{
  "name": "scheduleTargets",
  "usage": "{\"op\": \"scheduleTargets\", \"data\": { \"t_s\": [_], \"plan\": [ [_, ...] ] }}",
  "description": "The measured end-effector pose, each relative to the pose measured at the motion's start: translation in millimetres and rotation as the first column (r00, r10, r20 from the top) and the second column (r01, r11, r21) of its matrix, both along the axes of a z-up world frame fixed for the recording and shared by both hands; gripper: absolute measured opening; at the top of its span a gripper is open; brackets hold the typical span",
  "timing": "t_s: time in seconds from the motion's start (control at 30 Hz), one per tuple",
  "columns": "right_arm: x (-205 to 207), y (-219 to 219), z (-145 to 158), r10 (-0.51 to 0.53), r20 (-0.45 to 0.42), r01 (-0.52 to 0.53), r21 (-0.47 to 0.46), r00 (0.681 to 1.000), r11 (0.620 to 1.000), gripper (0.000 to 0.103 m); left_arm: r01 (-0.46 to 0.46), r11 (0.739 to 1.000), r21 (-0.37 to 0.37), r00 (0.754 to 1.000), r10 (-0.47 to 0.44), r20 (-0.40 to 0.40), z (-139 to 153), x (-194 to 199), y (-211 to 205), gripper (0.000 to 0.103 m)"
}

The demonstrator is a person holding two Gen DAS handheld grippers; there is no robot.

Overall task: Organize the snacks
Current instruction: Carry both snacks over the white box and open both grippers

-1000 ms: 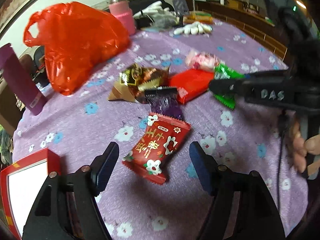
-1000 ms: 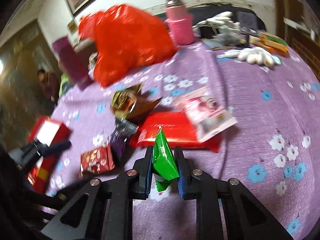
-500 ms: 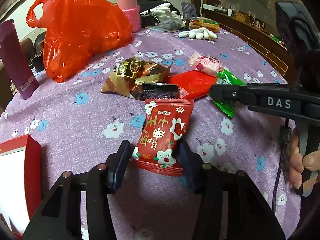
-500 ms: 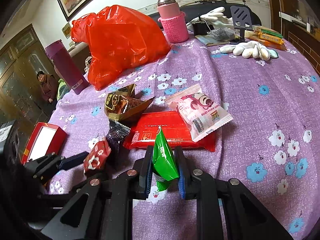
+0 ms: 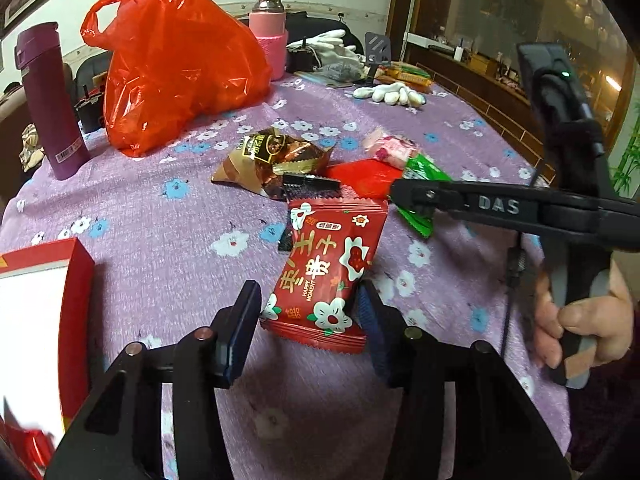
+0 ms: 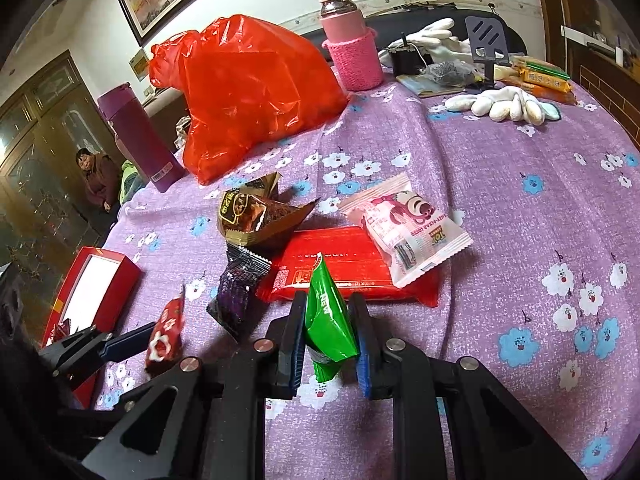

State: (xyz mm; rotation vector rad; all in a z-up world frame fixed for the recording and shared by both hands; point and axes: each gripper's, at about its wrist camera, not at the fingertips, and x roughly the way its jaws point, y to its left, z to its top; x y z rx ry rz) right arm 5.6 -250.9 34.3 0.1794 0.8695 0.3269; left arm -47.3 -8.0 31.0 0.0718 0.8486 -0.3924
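L tool (image 5: 308,316) has just closed on the red snack pkt (image 5: 328,272), lifted off the counter (image 5: 168,248); R tool (image 6: 326,340) clamps the green pkt (image 6: 328,320).

Flat packet (image 6: 344,264) under cartoon packet (image 6: 404,228); box (image 6: 92,292) far left.

Both grippers are black plastic frames with silver screws and blue pads (image 5: 240,320); the right gripper (image 5: 416,196) reads "DAS", cable trailing.
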Motion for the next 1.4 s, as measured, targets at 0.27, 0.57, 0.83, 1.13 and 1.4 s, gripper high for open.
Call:
{"op": "scheduleTargets", "data": {
  "t_s": [0.27, 0.57, 0.83, 1.13, 1.4],
  "plan": [
    [-5.4, 8.1, 7.5, 0.033, 0.058, -0.033, 0.002, 0.998, 0.999, 0.021, 0.001, 0.999, -0.052, 0.999, 0.002, 0.05, 21.0, -23.8, 14.3, 0.048],
    [-25.4, 39.0, 22.7, 0.106, 0.138, -0.109, 0.015, 0.985, 0.994, 0.021, -0.019, 0.994, -0.112, 0.992, 0.032, 0.119, 45.0, -48.9, 45.7, 0.048],
    [-48.1, 112.2, 41.3, 0.235, 0.197, -0.249, 0.049, 0.952, 0.967, 0.022, -0.091, 0.986, -0.141, 0.976, 0.116, 0.185, 64.5, -70.2, 97.0, 0.048],
    [-63.5, 197.8, 47.3, 0.382, 0.192, -0.394, 0.025, 0.904, 0.919, 0.021, -0.208, 0.961, -0.182, 0.953, 0.241, 0.181, 59.6, -83.4, 160.5, 0.048],
    [-63.7, 263.5, 34.9, 0.465, 0.142, -0.475, 0.046, 0.874, 0.879, 0.021, -0.328, 0.924, -0.194, 0.916, 0.362, 0.173, 54.3, -94.4, 212.8, 0.048]
  ]
}}
